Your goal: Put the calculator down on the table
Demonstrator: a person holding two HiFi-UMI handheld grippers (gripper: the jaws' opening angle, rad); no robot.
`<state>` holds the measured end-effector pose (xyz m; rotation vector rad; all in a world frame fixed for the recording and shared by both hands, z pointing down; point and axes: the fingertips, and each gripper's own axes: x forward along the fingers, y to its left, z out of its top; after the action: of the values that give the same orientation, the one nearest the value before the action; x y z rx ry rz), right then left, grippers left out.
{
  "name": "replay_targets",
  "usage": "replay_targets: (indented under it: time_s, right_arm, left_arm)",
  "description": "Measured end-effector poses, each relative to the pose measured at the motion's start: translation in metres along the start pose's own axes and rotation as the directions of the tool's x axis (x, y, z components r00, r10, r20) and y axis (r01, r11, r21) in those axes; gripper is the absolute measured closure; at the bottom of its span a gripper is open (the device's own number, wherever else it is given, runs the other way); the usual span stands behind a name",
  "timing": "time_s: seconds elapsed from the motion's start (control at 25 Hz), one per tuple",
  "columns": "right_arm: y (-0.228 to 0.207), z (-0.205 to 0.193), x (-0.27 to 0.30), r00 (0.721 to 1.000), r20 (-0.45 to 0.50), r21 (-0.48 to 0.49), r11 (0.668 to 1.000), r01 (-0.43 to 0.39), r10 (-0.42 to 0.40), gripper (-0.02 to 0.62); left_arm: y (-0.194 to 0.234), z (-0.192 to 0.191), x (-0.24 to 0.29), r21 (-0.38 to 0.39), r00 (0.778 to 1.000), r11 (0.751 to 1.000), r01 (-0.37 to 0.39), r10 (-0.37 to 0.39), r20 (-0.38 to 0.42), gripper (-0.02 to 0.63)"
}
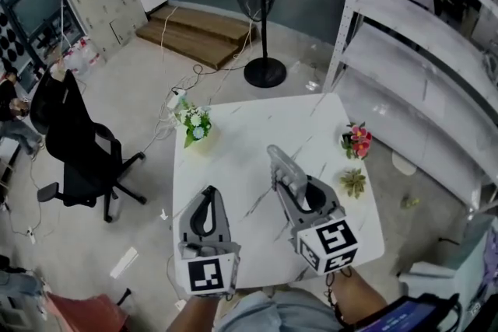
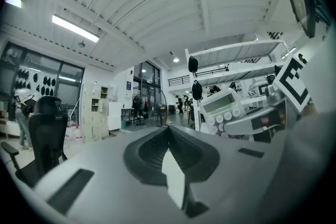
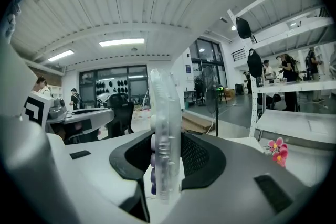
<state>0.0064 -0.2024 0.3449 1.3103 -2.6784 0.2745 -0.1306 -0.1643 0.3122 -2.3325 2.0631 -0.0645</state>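
calculator (image 3: 160, 97): clear plastic | table (image 1: 233, 159): smooth, white, veined | right tool (image 3: 167, 138): matt grey plastic

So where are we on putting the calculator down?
Done: the calculator is picked up, clamped edge-on in the right gripper's jaws.
In hand: it is held over the white table, near the middle.
Left: lower it onto the table and open the jaws; it does not look set down yet.
The left gripper is shut and empty.
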Motion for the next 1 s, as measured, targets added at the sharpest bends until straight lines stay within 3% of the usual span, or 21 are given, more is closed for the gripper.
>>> replay_targets:
  time_s: [0.64, 1.0]
  right_arm:
    - [-0.010, -0.128, 0.045, 0.968, -0.252, 0.130, 0.991, 0.042, -0.008, 0.448]
    - [-0.010, -0.176, 0.051, 0.942, -0.336, 0.196, 0.979, 0.055, 0.014, 0.448]
  left_arm:
    - [0.012, -0.099, 0.029, -0.056, 0.980, 0.998, 0.022, -0.033, -0.196, 0.600]
    - [0.013, -0.134, 0.040, -0.070, 0.964, 0.997, 0.027, -0.044, -0.262, 0.599]
